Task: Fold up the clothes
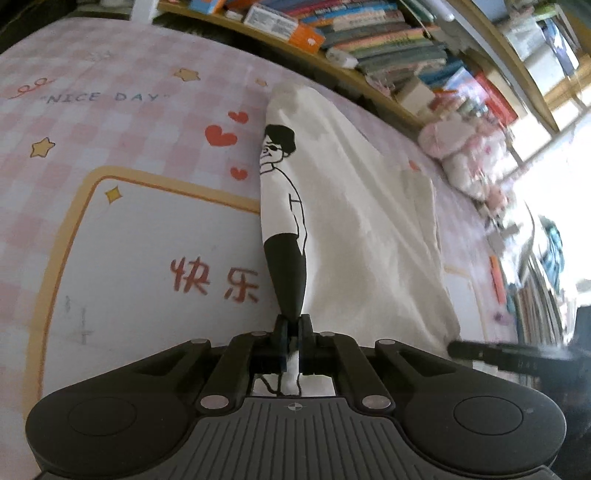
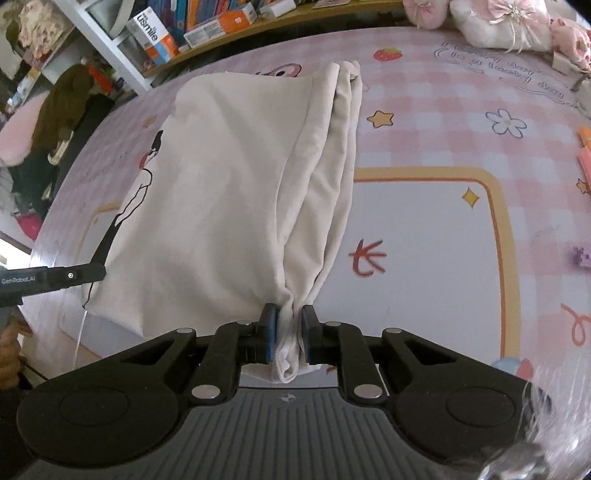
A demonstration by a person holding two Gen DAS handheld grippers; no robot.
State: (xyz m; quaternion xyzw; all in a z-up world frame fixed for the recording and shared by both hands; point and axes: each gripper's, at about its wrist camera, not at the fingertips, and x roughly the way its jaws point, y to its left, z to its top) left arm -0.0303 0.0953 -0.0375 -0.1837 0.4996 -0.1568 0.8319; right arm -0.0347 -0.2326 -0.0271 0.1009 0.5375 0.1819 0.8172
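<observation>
Fingers (image 1: 306, 325) pinching white shirt (image 2: 221, 192), pink checked bedsheet (image 1: 110, 122), bookshelf (image 1: 369, 40)

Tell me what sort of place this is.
Probably a bedroom or study at home: a pink checked mat under the white T-shirt, shelves of books, and plush toys.

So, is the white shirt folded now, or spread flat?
Partly folded: the white shirt is doubled lengthwise, its layered edges bunched in the right gripper, the other corner pinched by the left gripper.
</observation>
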